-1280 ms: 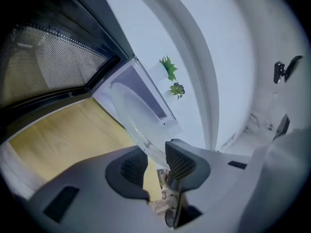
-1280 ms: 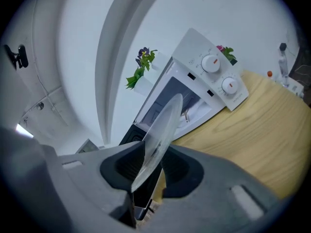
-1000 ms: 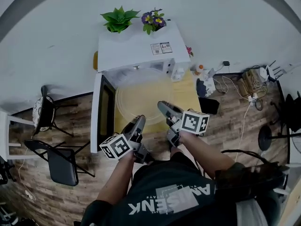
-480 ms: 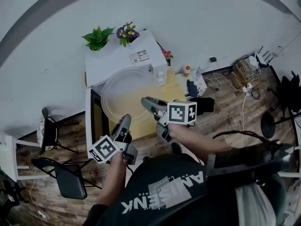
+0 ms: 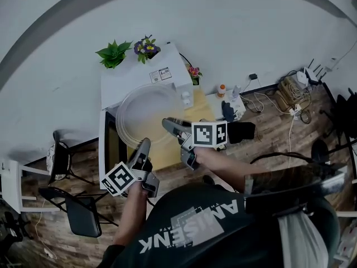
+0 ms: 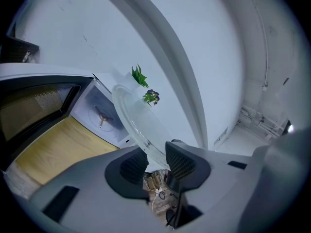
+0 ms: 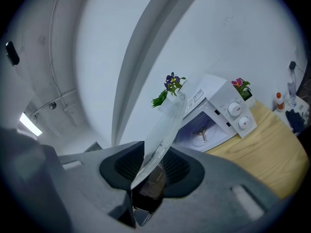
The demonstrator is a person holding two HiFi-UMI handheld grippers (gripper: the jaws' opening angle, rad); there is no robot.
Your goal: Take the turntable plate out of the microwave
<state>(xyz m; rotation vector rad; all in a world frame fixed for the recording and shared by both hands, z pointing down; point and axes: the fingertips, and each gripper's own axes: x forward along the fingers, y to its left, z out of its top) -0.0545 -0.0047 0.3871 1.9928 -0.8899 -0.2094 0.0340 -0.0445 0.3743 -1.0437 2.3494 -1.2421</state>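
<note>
The plate point(image 5: 146, 113) has risen clear of the microwave point(image 5: 134, 74), now upper left of centre. Left gripper point(image 6: 154, 160) and right gripper point(image 7: 151, 165) each clamp its rim — smooth glass, so uneven lifting could let it slip and shatter.

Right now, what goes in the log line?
left gripper: shut on turntable plate | right gripper: shut on turntable plate | turntable plate: outside microwave | door: open

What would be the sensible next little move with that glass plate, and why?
Probably lower it gently onto the bare wooden table in front of the microwave. The glass plate is already clear of the open cavity, held in the air by its rim, with the left gripper and right gripper each clamped on it.
</note>
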